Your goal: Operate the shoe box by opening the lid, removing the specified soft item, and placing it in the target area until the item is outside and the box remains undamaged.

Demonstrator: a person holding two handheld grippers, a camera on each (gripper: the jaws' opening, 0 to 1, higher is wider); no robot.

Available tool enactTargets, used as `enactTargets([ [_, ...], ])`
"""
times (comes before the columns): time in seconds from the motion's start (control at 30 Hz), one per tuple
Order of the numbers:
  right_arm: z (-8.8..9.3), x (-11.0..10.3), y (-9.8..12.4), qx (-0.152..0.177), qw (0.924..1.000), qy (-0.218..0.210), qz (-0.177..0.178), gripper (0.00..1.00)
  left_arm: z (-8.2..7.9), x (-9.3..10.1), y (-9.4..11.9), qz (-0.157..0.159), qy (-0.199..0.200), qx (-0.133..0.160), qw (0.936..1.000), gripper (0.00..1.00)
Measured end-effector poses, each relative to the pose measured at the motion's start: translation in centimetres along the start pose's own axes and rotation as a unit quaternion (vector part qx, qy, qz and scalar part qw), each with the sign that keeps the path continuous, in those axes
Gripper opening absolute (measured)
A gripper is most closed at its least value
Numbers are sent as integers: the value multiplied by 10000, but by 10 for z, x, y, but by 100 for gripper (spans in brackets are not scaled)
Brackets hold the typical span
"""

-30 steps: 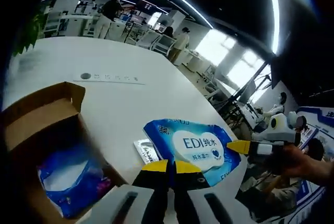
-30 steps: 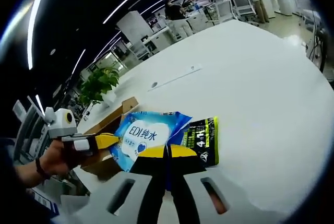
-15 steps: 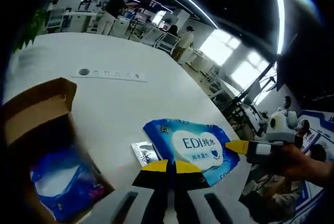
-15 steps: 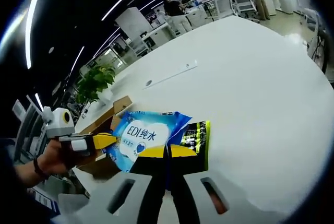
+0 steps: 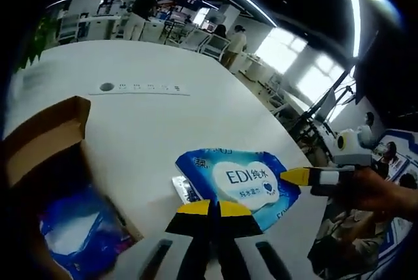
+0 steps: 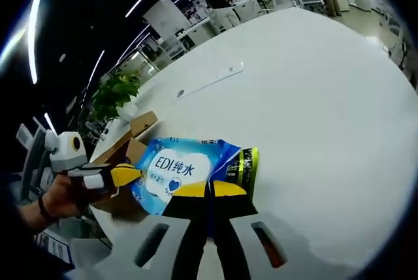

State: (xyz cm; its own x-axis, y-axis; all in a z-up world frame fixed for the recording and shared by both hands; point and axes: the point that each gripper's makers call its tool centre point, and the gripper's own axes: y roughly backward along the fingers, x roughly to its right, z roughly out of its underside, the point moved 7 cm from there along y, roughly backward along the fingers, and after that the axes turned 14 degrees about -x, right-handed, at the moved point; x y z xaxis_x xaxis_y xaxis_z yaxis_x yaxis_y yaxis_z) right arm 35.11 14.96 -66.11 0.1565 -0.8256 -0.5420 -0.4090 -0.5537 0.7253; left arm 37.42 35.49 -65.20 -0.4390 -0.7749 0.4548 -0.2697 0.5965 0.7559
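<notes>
Left gripper (image 5: 211, 209) clamped on one edge of the blue wipes pack (image 5: 238, 182), right gripper (image 6: 209, 189) clamped on the opposite edge, pack stretched between them above the white table (image 5: 157, 123). Beside the pack, open shoe box (image 5: 46, 162), another blue packet (image 5: 85, 241) inside. Black-and-yellow packet (image 6: 243, 170) under the pack, more covered than a second ago. Grip unchanged.
</notes>
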Motion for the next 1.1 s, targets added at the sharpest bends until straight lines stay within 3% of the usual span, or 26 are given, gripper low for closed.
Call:
enactTargets([
  [0.73,-3,15,-32,-393,9988,251,127,0,2,-2,-14,-733,-575,-504,9944,0],
  [1.1,-8,23,-26,-140,9995,121,244,0,5,5,-24,-839,-858,-688,9904,1],
])
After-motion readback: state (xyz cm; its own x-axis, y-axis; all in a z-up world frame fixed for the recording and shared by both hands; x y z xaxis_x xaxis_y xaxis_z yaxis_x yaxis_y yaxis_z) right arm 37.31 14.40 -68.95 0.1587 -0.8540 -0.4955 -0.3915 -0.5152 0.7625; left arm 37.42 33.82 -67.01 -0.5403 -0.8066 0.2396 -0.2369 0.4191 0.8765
